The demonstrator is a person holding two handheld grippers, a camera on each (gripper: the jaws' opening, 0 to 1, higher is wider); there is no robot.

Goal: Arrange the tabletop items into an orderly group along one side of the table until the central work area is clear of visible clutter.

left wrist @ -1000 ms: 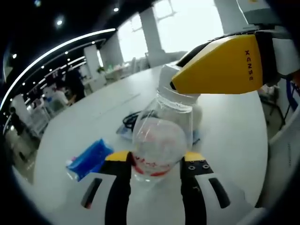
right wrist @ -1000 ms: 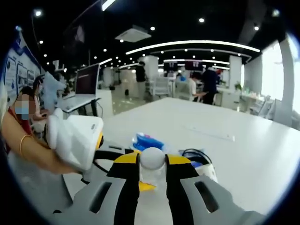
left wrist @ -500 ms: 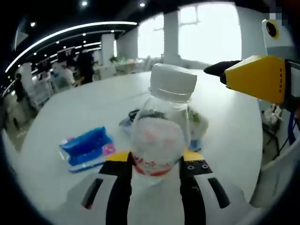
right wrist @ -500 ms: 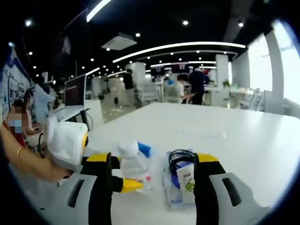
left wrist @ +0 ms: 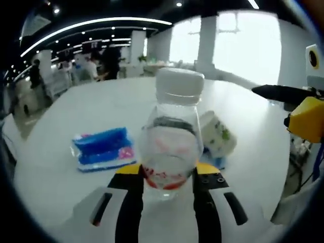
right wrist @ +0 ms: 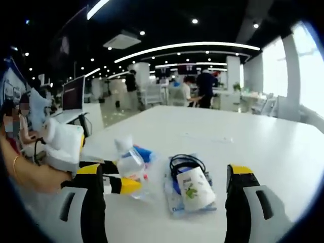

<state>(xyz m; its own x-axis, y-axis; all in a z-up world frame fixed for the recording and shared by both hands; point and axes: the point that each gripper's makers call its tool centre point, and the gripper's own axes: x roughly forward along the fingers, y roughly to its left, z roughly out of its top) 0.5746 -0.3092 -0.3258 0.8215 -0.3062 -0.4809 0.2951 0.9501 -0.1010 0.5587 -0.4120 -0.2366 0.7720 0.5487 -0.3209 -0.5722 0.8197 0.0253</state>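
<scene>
Here, nearest in the left gripper view, we see the left claw (left wrist: 168, 178) closed on a clear plastic bottle (left wrist: 170, 147) with a white cap and a red label band, its yellow-tipped jaws pressing the bottle's lower sides. The bottle stands upright on the white bench (left wrist: 61, 152). Just behind it to the right lies a small white pack with green print (left wrist: 218, 135), on its side, partly hidden by the bottle. To the left of the bottle, apart from it, lies a blue packet (left wrist: 103, 149) with a pink corner. At the right edge of this view the right claw (left wrist: 298, 109) comes in, yellow and black, held above the bench and clear of the bottle.

In the right gripper view the right claw (right wrist: 167, 174) stands wide, nothing between its jaws. Beyond them, on the bench (right wrist: 253, 152), the white pack (right wrist: 195, 189) rests on a flat clear sleeve with a coil of black cable (right wrist: 183, 163) at its far end. Left of that the bottle (right wrist: 130, 162) shows tilted in this view, the left claw (right wrist: 119, 185) around its base and a hand (right wrist: 38, 179) holding that gripper's white body. Far behind are desks, a monitor and people standing
</scene>
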